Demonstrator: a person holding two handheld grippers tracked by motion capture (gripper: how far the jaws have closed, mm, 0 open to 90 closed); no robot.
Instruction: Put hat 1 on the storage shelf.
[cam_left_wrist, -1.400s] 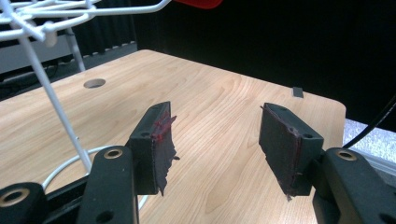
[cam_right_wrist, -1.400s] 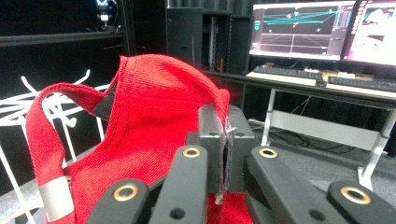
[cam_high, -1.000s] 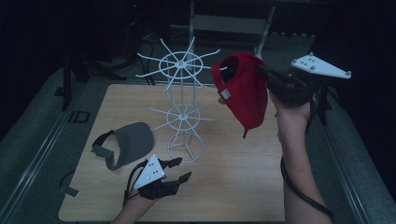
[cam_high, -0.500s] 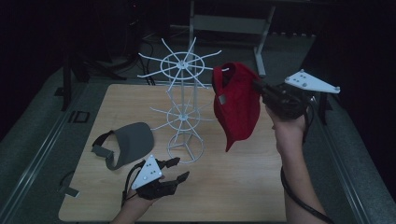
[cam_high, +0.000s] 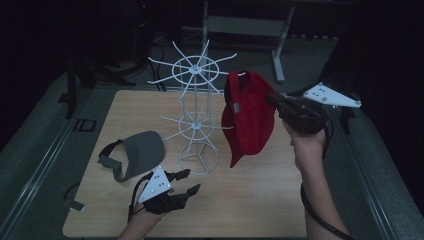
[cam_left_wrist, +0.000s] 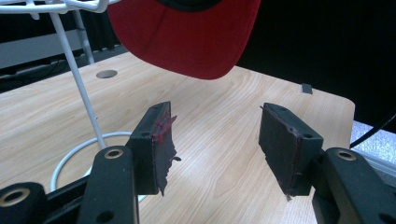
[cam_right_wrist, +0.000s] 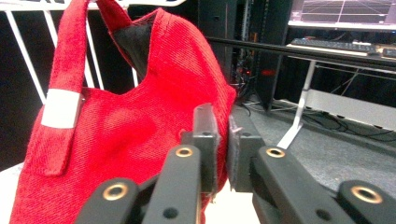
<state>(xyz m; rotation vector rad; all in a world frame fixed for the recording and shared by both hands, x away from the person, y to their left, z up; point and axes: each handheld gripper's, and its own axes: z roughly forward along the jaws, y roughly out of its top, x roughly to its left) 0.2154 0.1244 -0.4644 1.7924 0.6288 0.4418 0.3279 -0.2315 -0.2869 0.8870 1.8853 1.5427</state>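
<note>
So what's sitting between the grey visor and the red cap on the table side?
In the high view, the white wire rack stands between the grey visor and the hanging red cap.

Looks like a lab: dark room, wooden table (cam_high: 250, 210) on a railed platform, desk with monitor (cam_right_wrist: 343, 11) and keyboard (cam_right_wrist: 334, 45) behind.

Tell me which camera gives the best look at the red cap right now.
The high view: there the whole red cap hangs from the right gripper beside the white wire rack, brim pointing down. The right gripper view gives a close-up of fabric pinched between its jaws. The left gripper view catches just the brim's underside.
</note>
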